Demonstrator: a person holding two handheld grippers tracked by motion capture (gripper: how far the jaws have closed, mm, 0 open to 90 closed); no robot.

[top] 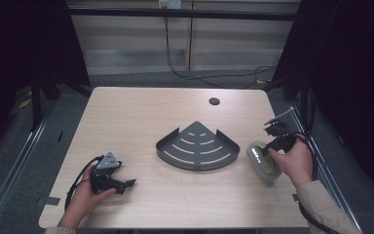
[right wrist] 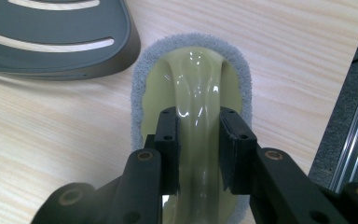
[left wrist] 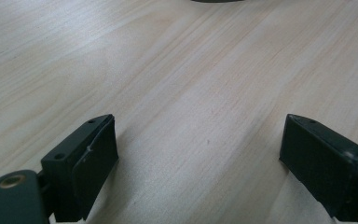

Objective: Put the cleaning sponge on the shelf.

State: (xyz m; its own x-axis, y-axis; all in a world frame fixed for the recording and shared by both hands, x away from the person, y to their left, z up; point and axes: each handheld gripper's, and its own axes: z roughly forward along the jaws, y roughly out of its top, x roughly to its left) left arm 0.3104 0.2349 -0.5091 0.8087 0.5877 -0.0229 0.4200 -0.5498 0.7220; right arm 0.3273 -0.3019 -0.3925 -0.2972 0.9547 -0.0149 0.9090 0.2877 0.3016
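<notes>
Two grippers are at work on the pale wooden table (top: pixel 141 112), and the step in hand looks like a pick-up of the scrubbing brush (right wrist: pixel 191 93), a pale glossy handle on a grey abrasive pad lying at the right of the high view, just beside the dark slotted corner shelf (top: pixel 197 147) at mid-frame. The right gripper (right wrist: pixel 199 156) has its jaws closed in on both sides of the brush's arched handle, apparently grasping it, with the pad flat on the wood. My guess is that a straight lift comes next, perhaps toward the shelf. The left gripper (left wrist: pixel 198 163), at the lower left of the high view, rests released, jaws wide apart over bare wood. The shelf, the one container, holds nothing.
</notes>
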